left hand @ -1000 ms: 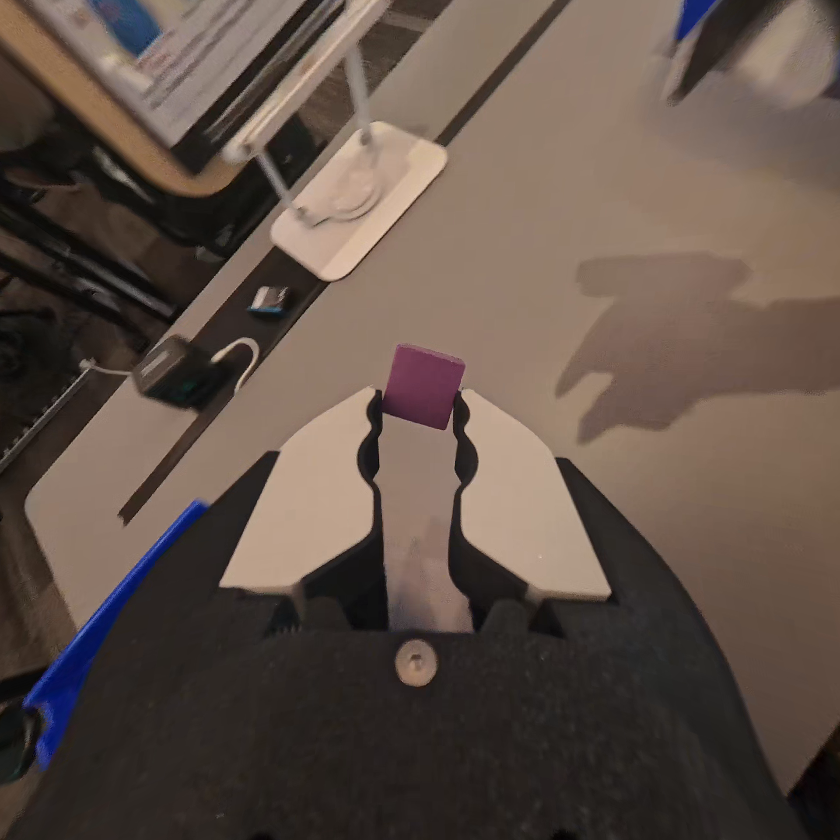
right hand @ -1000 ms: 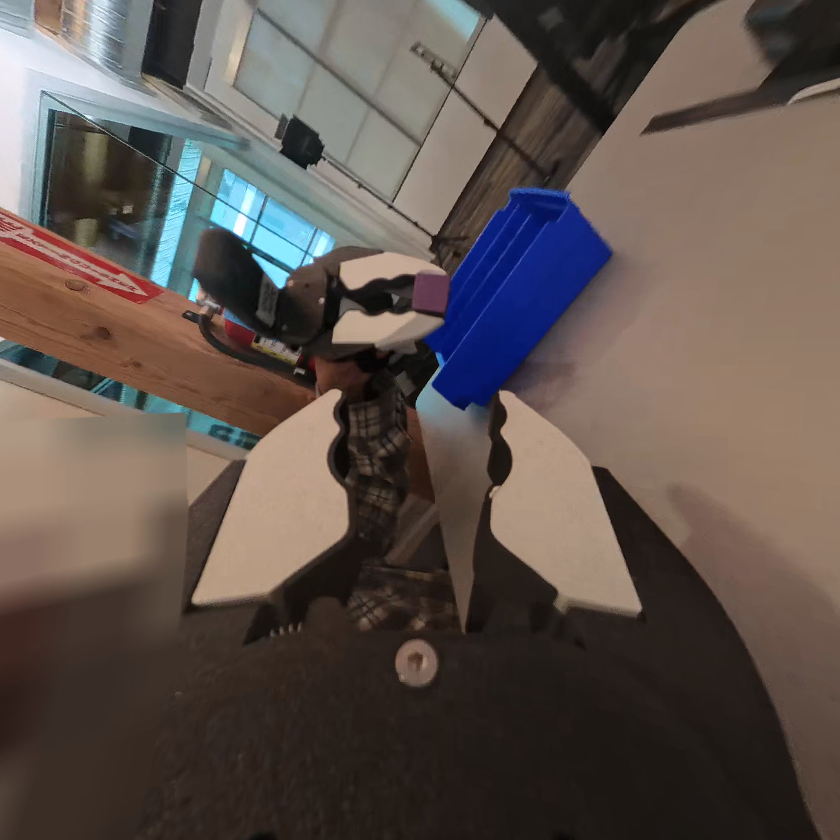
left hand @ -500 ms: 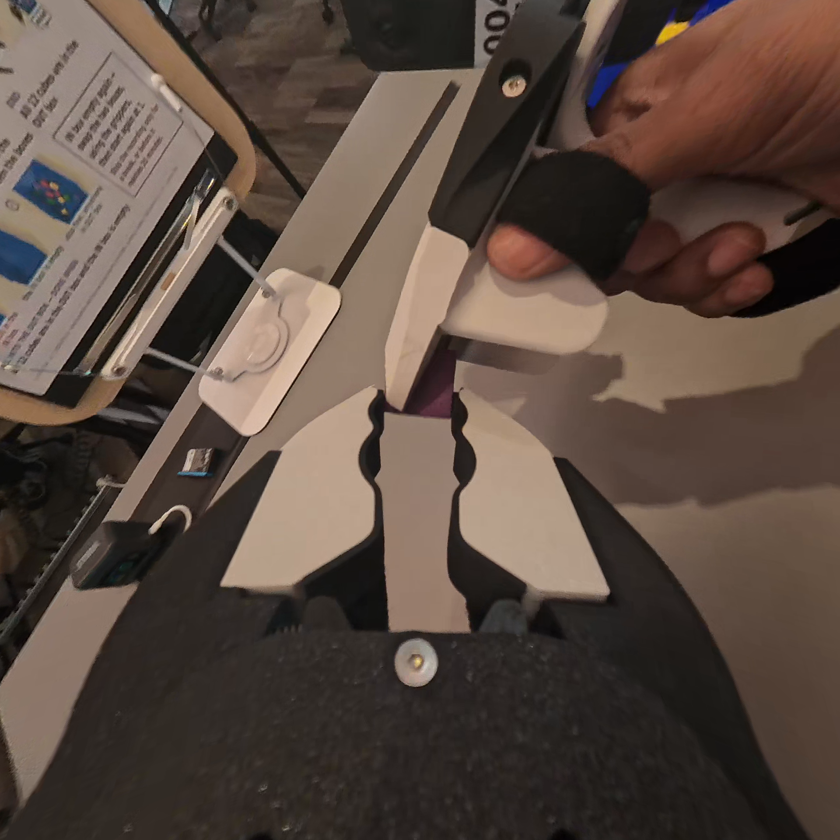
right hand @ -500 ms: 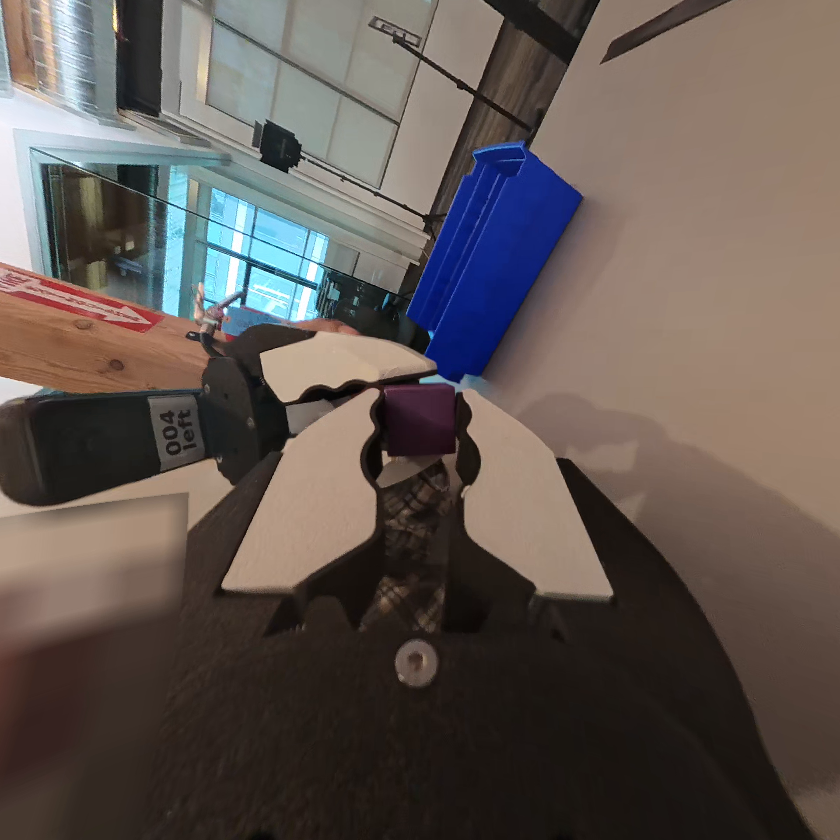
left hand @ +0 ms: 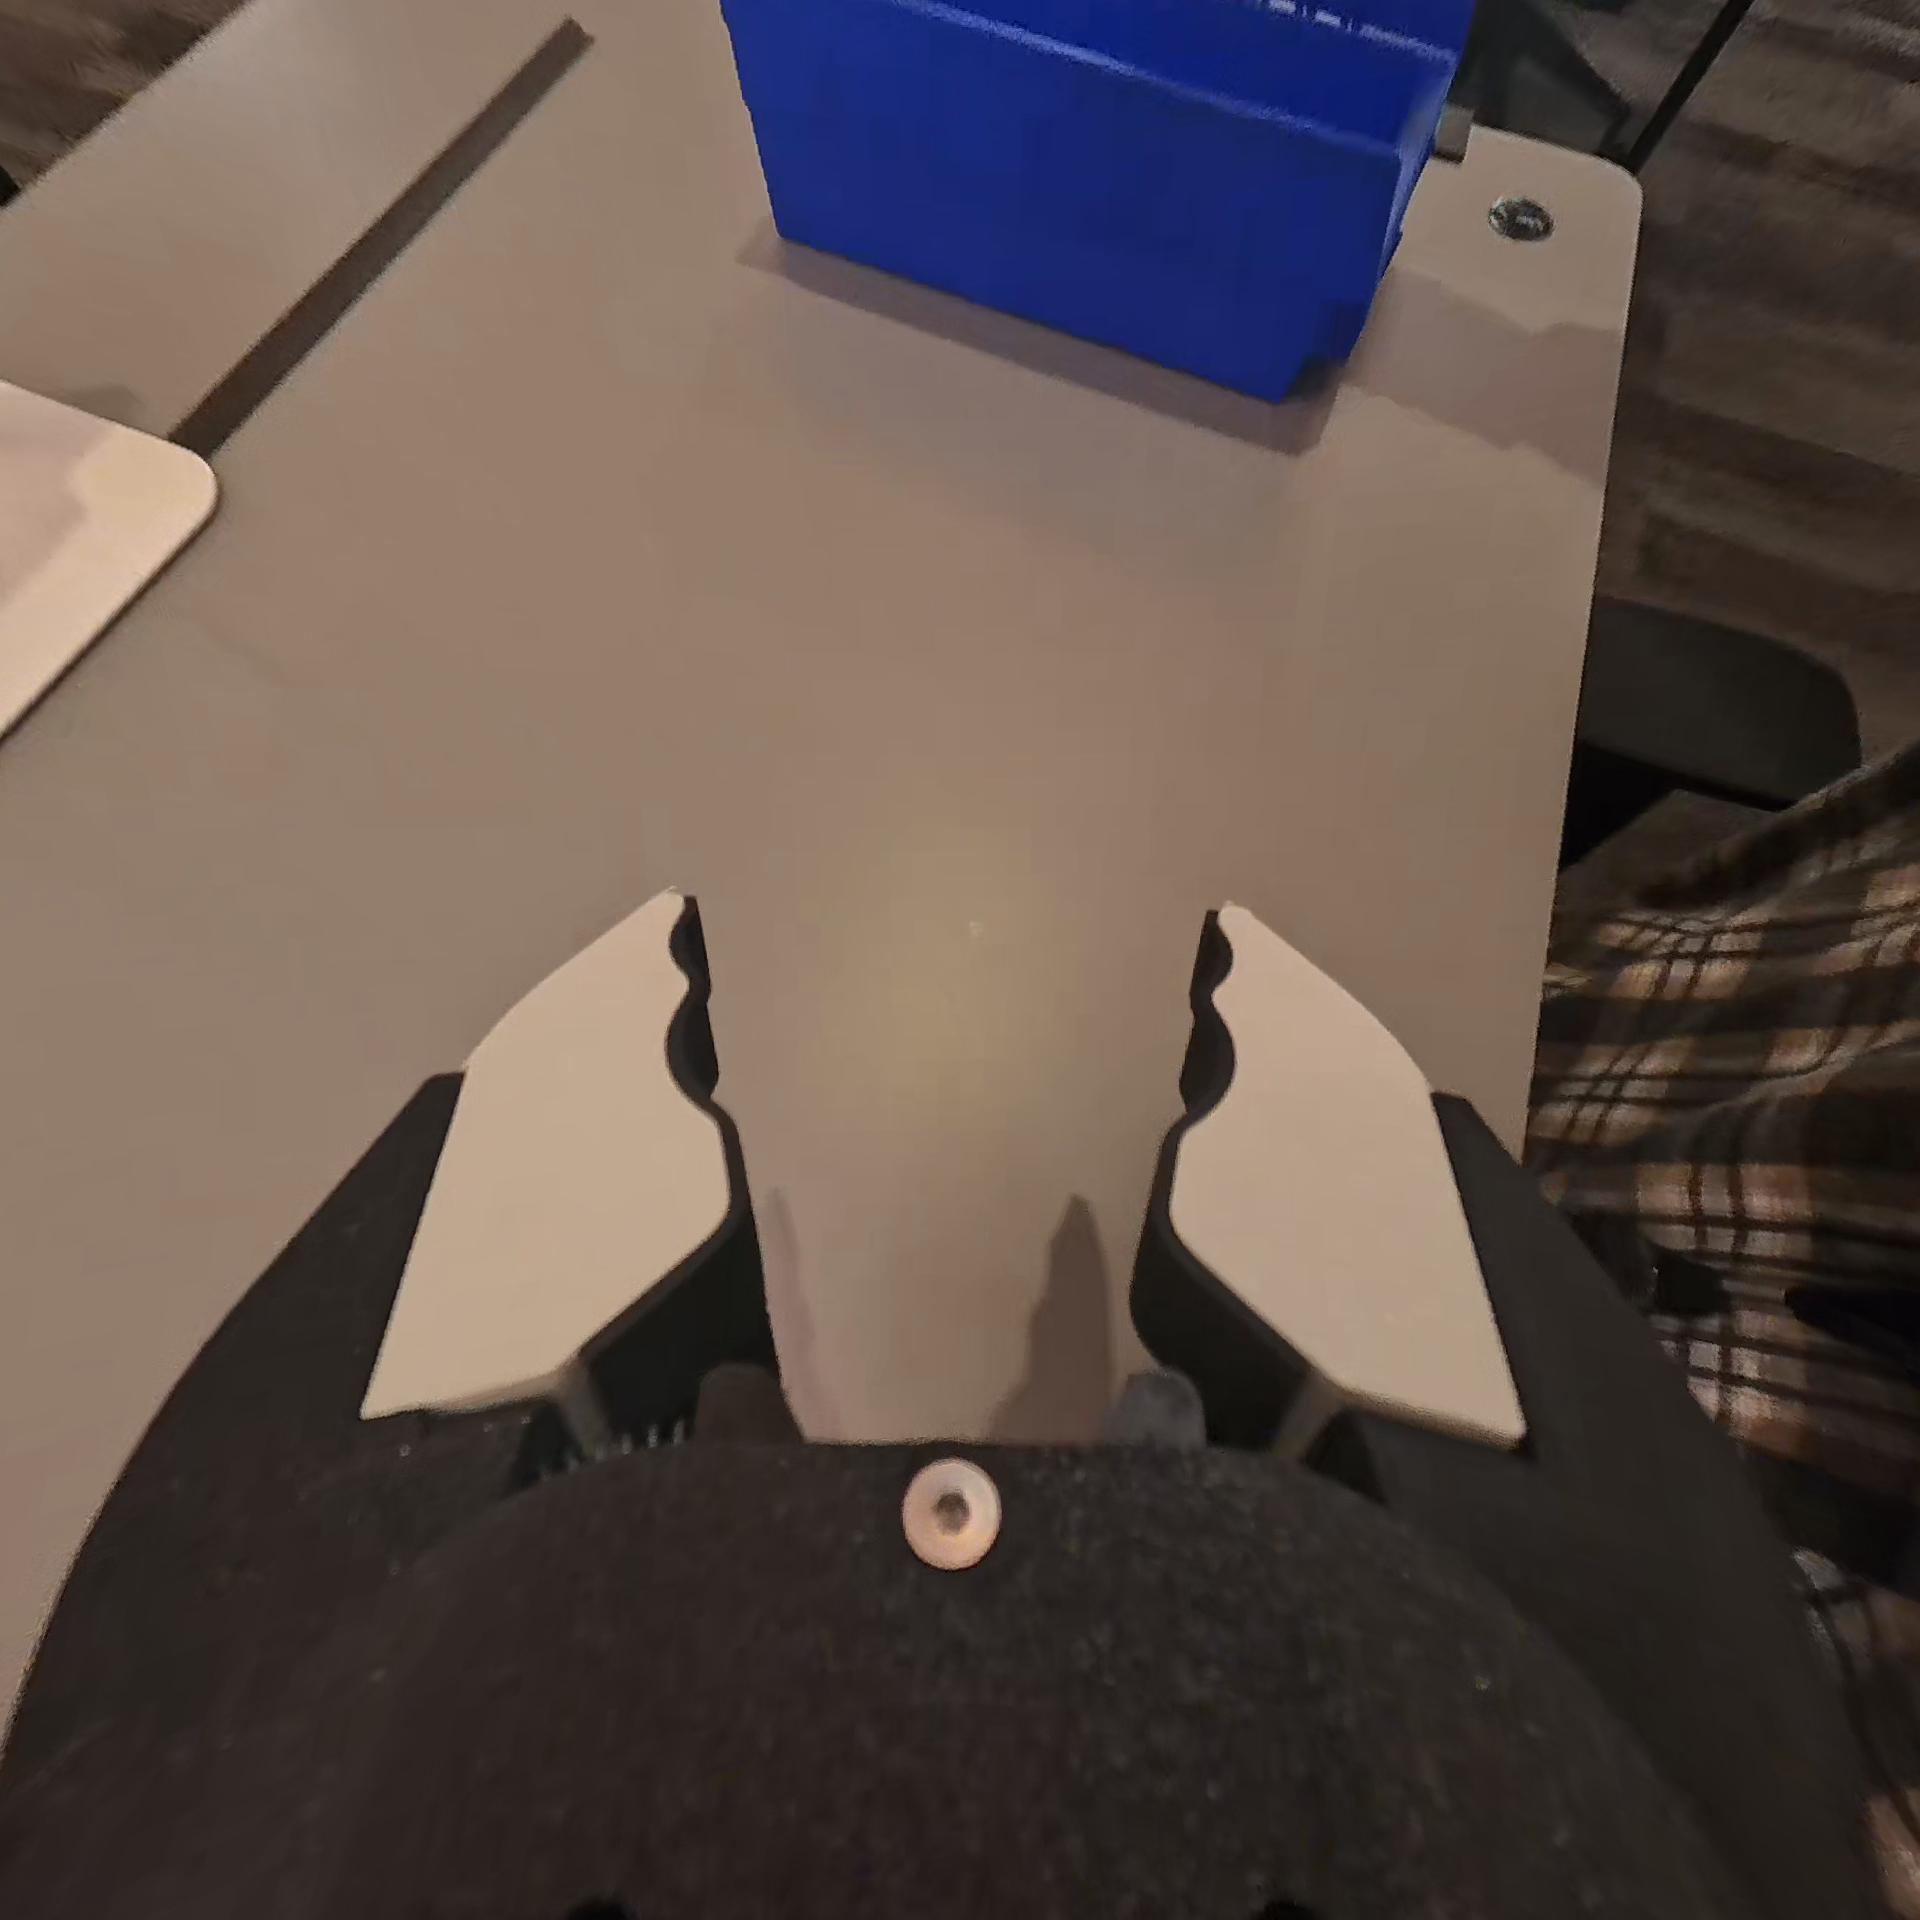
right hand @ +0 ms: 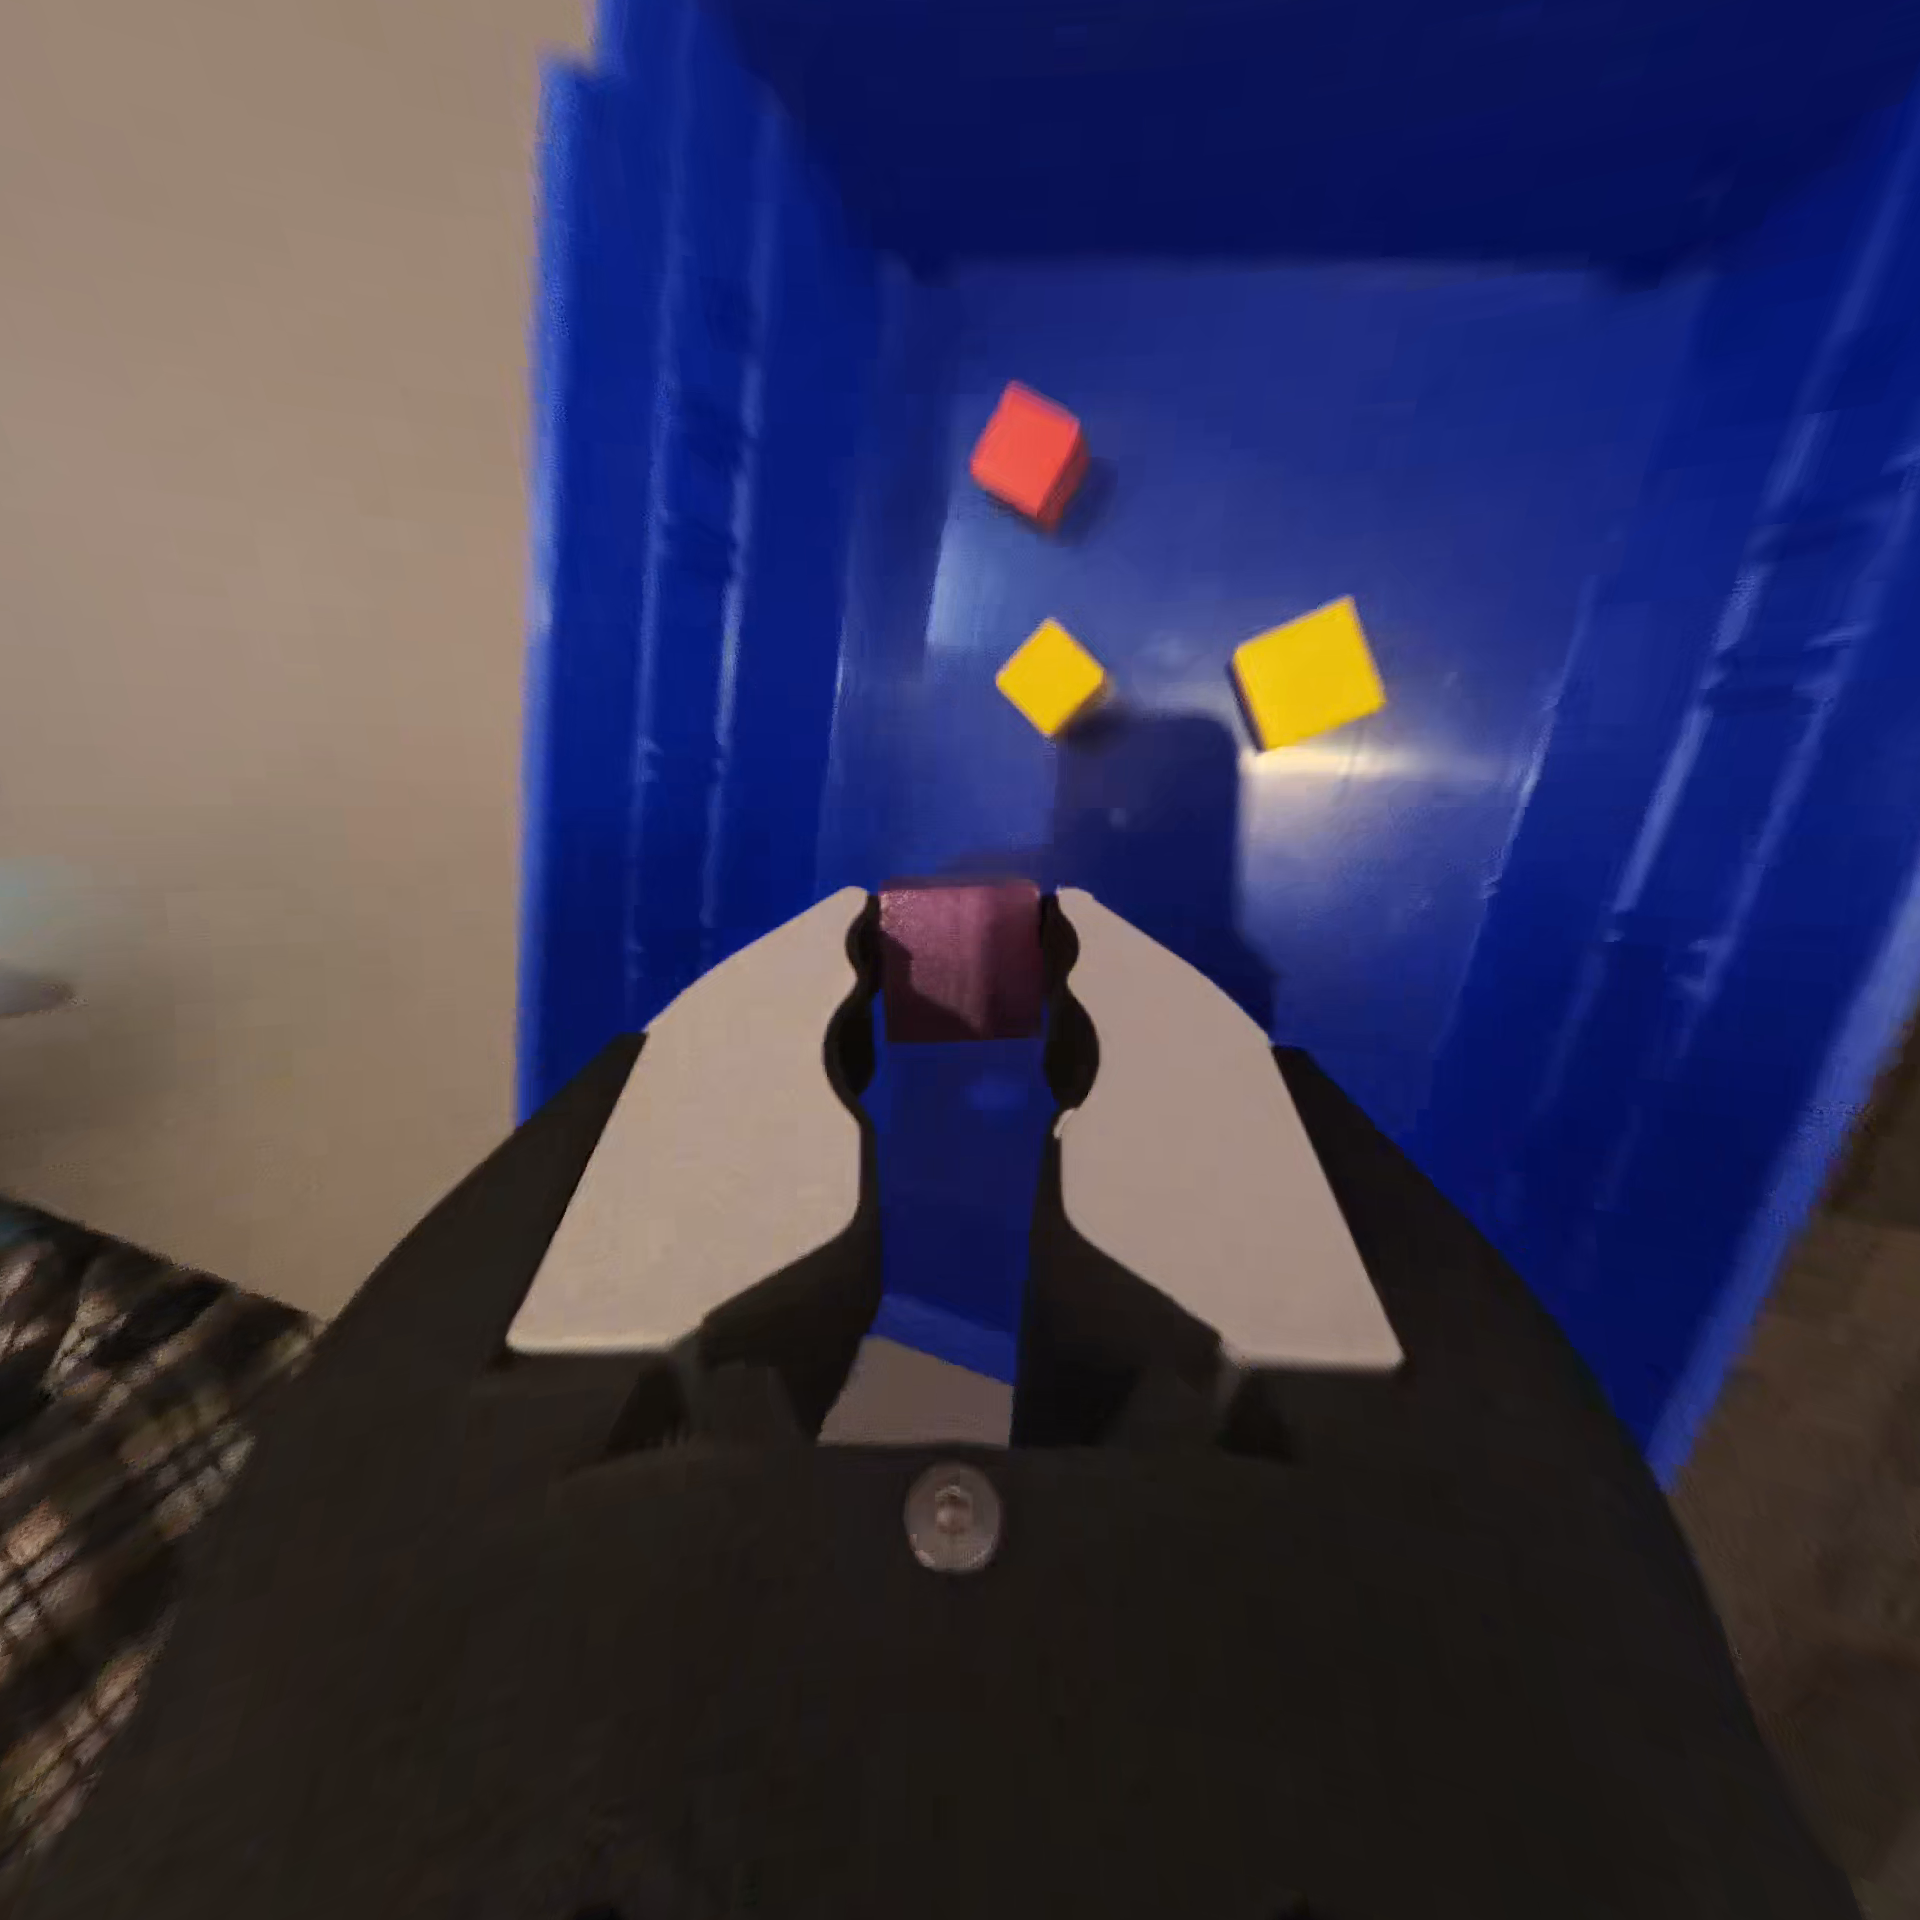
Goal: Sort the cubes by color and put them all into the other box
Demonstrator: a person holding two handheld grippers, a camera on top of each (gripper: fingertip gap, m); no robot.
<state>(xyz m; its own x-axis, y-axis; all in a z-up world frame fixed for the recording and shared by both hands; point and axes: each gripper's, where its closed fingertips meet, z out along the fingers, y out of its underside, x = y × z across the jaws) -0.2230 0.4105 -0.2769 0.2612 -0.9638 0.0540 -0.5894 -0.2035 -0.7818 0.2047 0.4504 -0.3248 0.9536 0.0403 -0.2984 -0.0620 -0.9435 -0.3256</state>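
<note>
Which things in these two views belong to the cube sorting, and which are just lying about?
Part of the job:
- purple cube, clamped in the right tongs
- blue box below them
- red cube and two yellow cubes on its floor
- left tongs, open and empty
- second blue box

Just lying about:
- white stand base at the table edge
- plaid sleeve

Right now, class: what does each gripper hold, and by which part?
The right gripper pinches the purple cube by two opposite side faces at its fingertips. The left gripper is open, holding nothing.

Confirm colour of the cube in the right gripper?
Purple cube, clearest in the right wrist view.
</note>
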